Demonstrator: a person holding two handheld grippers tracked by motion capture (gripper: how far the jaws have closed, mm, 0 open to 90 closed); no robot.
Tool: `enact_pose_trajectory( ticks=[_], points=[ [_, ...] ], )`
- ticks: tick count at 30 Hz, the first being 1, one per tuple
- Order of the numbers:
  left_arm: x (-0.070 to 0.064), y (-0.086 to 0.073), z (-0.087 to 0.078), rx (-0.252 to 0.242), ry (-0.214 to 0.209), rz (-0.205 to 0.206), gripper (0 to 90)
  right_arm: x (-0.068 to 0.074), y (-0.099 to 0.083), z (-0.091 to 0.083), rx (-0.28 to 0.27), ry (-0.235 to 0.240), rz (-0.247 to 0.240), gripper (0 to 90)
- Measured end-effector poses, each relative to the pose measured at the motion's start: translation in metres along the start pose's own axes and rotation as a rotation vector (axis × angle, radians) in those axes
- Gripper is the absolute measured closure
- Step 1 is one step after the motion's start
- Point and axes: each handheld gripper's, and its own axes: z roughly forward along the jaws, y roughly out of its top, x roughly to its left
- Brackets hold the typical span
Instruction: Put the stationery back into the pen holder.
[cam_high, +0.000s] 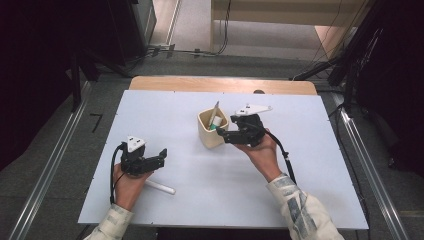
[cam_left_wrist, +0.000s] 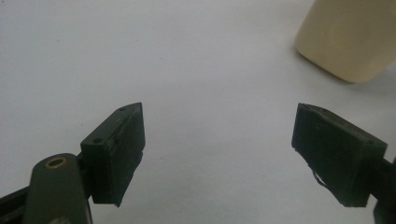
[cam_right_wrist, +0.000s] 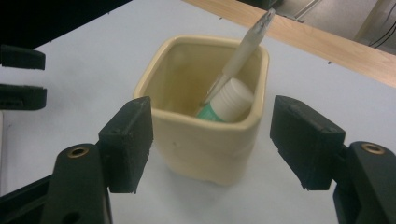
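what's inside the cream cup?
Inside the cream cup: a pen leaning on the far corner with its tip above the rim, and a green-and-white tube with a white cap. The cup's front wall hides their lower ends and the bottom.

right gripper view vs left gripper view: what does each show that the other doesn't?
Right gripper view alone: the inside of the cream cup, with a white-capped green tube and a pale pen leaning in it, plus the wooden table edge. Left gripper view alone: the left gripper, its jaws wide apart over bare surface. Both: the white tabletop and the cup's outer wall.
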Motion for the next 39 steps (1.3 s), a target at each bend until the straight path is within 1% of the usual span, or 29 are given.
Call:
enact_pose_trajectory(
  ticks=[10, 18, 24, 28, 35, 39],
  points=[
    [-0.002, -0.001, -0.004, -0.001, -0.003, 0.001, 17.7, -0.002, -0.023, -0.012, 0.02, -0.008, 0.006, 27.7],
    [-0.001, -0.007, -0.017, -0.013, 0.008, -0.013, 17.8, -0.008, -0.04, -0.02, 0.036, -0.018, 0.016, 27.7],
    [-0.004, -0.012, -0.026, -0.011, 0.024, 0.002, 17.8, -0.013, -0.049, -0.026, 0.044, -0.031, 0.028, 27.7],
    [-0.004, -0.015, -0.029, -0.014, 0.025, -0.002, 17.8, -0.016, -0.054, -0.029, 0.048, -0.036, 0.035, 27.6],
    [-0.001, -0.019, -0.035, -0.015, 0.033, -0.014, 17.9, -0.016, -0.063, -0.031, 0.063, -0.037, 0.039, 27.5],
    [0.001, -0.022, -0.037, -0.012, 0.037, -0.018, 17.9, -0.013, -0.07, -0.03, 0.076, -0.031, 0.035, 27.5]
  ],
)
